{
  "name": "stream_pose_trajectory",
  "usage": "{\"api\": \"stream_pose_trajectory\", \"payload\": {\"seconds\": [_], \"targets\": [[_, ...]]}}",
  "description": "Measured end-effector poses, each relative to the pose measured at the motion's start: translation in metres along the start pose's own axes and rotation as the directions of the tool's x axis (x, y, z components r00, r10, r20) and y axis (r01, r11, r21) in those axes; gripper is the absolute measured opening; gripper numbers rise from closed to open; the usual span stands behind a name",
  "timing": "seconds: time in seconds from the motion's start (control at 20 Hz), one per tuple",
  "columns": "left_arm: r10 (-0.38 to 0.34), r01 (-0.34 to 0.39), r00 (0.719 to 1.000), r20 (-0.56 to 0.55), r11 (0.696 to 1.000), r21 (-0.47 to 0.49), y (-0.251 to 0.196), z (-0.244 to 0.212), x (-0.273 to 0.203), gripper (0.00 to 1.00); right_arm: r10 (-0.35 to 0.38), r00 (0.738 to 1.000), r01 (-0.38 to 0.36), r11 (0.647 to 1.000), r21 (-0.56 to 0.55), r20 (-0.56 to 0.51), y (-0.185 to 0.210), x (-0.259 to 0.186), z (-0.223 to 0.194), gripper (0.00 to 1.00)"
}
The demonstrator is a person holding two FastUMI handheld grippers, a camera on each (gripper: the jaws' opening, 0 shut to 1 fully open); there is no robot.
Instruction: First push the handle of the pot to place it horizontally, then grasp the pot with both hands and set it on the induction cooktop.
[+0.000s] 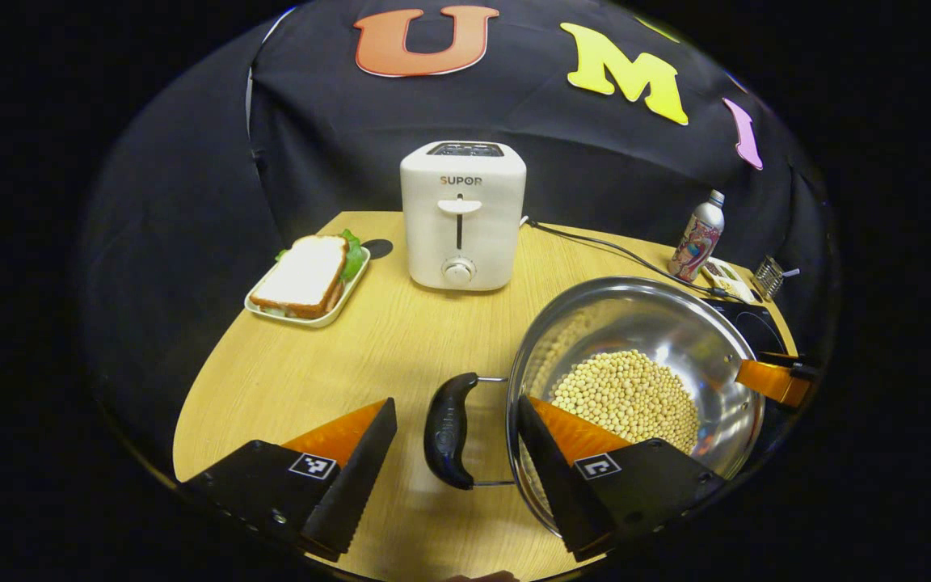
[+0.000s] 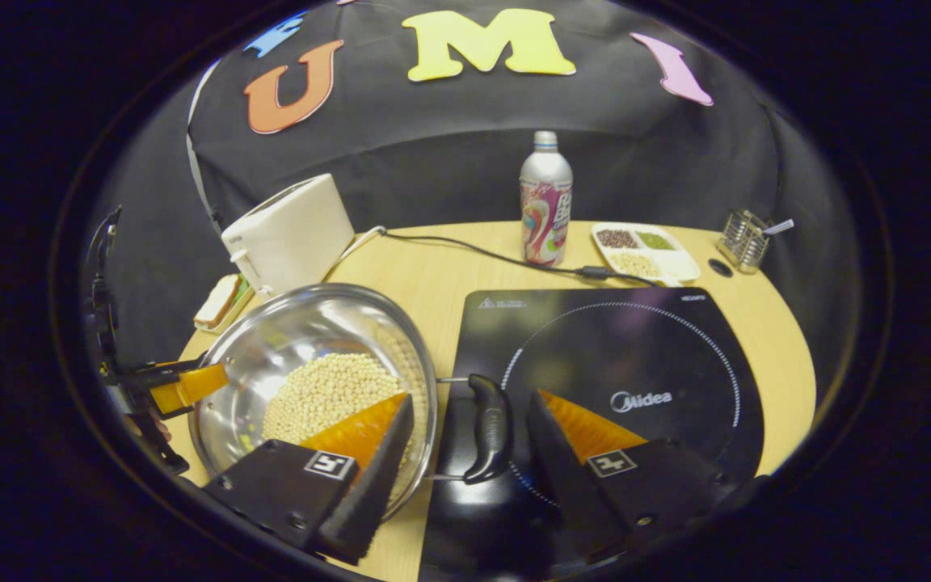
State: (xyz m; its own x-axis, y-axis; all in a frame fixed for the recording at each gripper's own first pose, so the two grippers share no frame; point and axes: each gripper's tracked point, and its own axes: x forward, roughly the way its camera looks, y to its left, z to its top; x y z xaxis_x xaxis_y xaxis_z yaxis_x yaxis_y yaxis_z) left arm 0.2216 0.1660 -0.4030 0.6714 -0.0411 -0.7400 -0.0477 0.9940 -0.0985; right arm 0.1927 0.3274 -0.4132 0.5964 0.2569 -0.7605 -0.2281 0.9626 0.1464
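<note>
Straddling two black handles of one pot (image 1: pixel 659 339): left gripper (image 1: pixel 453 440), right gripper (image 2: pixel 469 432), jaws apart.

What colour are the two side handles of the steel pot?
Both handles are black, set on thin metal wire loops. The left gripper view shows this best, on the pot.

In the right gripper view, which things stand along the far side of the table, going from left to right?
sandwich plate → toaster → bottle → divided tray → wire holder
</note>
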Motion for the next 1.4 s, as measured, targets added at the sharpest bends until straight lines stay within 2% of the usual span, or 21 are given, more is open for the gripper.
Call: {"api": "stream_pose_trajectory", "payload": {"seconds": [0.05,0.1,0.15,0.2,0.25,0.3,0.35,0.4,0.5,0.65,0.85,1.1,1.15,1.2,1.4], "targets": [[-0.007,0.008,1.0,-0.015,1.0,0.011,-0.001,-0.002,0.002,0.87,0.015,0.999,-0.016,1.0,-0.015,-0.03,0.005,0.001,-0.005,0.84],[-0.016,0.016,0.999,-0.03,1.0,0.016,-0.004,-0.006,0.002,0.8,0.012,1.0,-0.012,0.999,-0.035,-0.007,0.004,0.006,-0.003,0.75],[-0.008,0.01,0.999,-0.048,1.0,0.029,-0.004,-0.009,0.006,0.75,0.01,1.0,-0.011,0.999,-0.053,-0.026,0.003,0.004,-0.004,0.78],[0.001,0.001,0.998,-0.06,0.999,0.04,-0.003,-0.011,0.008,0.7,-0.001,1.0,0.0,0.998,-0.067,-0.011,0.001,0.008,-0.001,0.7],[0.004,-0.001,0.999,-0.051,0.999,0.046,-0.003,-0.007,0.008,0.7,-0.003,1.0,0.002,0.997,-0.072,-0.007,0.001,0.008,-0.001,0.67],[0.002,0.001,0.998,-0.058,0.999,0.046,-0.004,-0.007,0.009,0.8,-0.005,1.0,0.004,0.996,-0.086,-0.011,0.0,0.009,-0.002,0.65],[0.0,0.002,0.998,-0.058,0.999,0.036,-0.005,-0.007,0.009,0.8,-0.005,1.0,0.004,0.994,-0.111,-0.013,0.001,0.01,-0.002,0.67],[-0.002,0.005,0.998,-0.066,0.999,0.035,-0.006,-0.007,0.009,0.68,-0.009,1.0,0.007,0.993,-0.12,-0.016,0.001,0.01,-0.001,0.66],[0.006,-0.002,0.997,-0.071,0.999,0.051,-0.003,-0.006,0.009,0.66,-0.024,0.999,0.02,0.987,-0.161,-0.024,0.002,0.013,0.0,0.6],[0.014,-0.009,0.996,-0.089,0.998,0.062,-0.001,-0.006,0.008,0.65,-0.058,0.996,0.04,0.973,-0.226,-0.074,0.002,0.013,0.003,0.59],[0.017,-0.013,0.991,-0.13,0.999,0.032,-0.001,-0.009,0.004,0.63,-0.075,0.991,0.048,0.972,-0.231,-0.108,0.004,0.009,0.004,0.56],[0.016,-0.012,0.991,-0.136,0.999,0.03,-0.002,-0.009,-0.017,0.63,-0.049,0.99,0.02,0.975,-0.221,-0.13,0.008,-0.011,0.002,0.57],[0.016,-0.011,0.991,-0.132,0.999,0.033,-0.003,-0.006,-0.022,0.63,-0.044,0.991,0.014,0.974,-0.224,-0.127,0.008,-0.015,0.006,0.55],[0.013,-0.009,0.992,-0.125,0.999,0.037,-0.005,-0.002,-0.028,0.63,-0.04,0.992,0.011,0.974,-0.224,-0.123,0.008,-0.02,0.01,0.57],[0.009,-0.003,0.996,-0.091,0.998,0.064,-0.014,0.018,-0.054,0.63,-0.022,0.994,-0.004,0.973,-0.229,-0.109,0.006,-0.048,0.028,0.55]]}}
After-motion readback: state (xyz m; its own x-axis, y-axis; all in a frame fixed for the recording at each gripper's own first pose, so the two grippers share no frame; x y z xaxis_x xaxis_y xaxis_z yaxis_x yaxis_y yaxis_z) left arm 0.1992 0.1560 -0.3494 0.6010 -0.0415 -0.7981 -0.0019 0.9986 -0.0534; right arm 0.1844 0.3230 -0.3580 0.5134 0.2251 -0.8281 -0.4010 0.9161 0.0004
